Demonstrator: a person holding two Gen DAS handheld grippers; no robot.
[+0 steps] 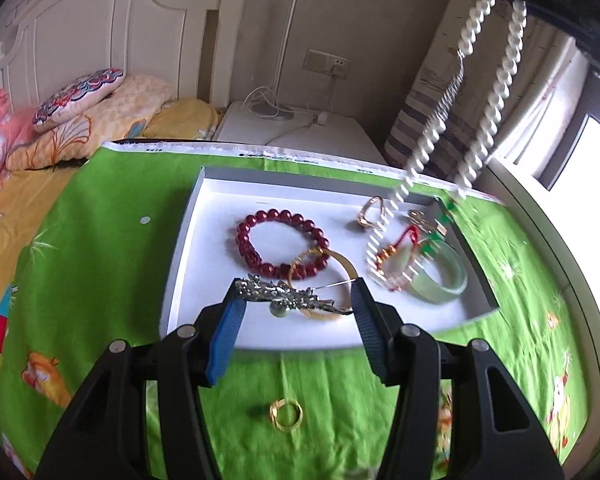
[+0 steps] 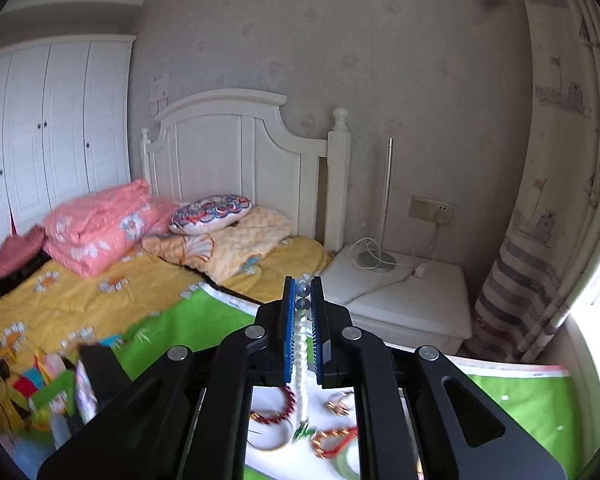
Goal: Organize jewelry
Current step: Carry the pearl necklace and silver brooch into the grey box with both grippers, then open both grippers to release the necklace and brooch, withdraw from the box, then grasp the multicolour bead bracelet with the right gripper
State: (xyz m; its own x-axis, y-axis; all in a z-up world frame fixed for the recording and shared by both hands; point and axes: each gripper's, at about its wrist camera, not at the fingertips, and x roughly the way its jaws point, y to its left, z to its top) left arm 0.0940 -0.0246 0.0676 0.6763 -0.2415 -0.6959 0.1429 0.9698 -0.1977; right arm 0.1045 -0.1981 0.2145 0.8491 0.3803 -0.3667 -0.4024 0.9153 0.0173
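Observation:
A white tray (image 1: 204, 248) lies on a green cloth and holds a dark red bead bracelet (image 1: 282, 242), a gold bangle (image 1: 346, 266), a green jade bangle (image 1: 444, 276) and small gold pieces. My left gripper (image 1: 296, 300) holds a silver ornate hairpin (image 1: 284, 296) between its fingers over the tray's near edge. My right gripper (image 2: 303, 292) is shut on a pearl necklace (image 2: 301, 356), raised high; the necklace (image 1: 496, 92) hangs down over the tray's right side. A gold ring (image 1: 286, 414) lies on the cloth near me.
A bed with yellow sheet and pillows (image 2: 204, 216) lies to the left. A white nightstand (image 2: 404, 292) with a lamp base and cables stands behind. A curtain (image 2: 540, 240) and a window are at the right.

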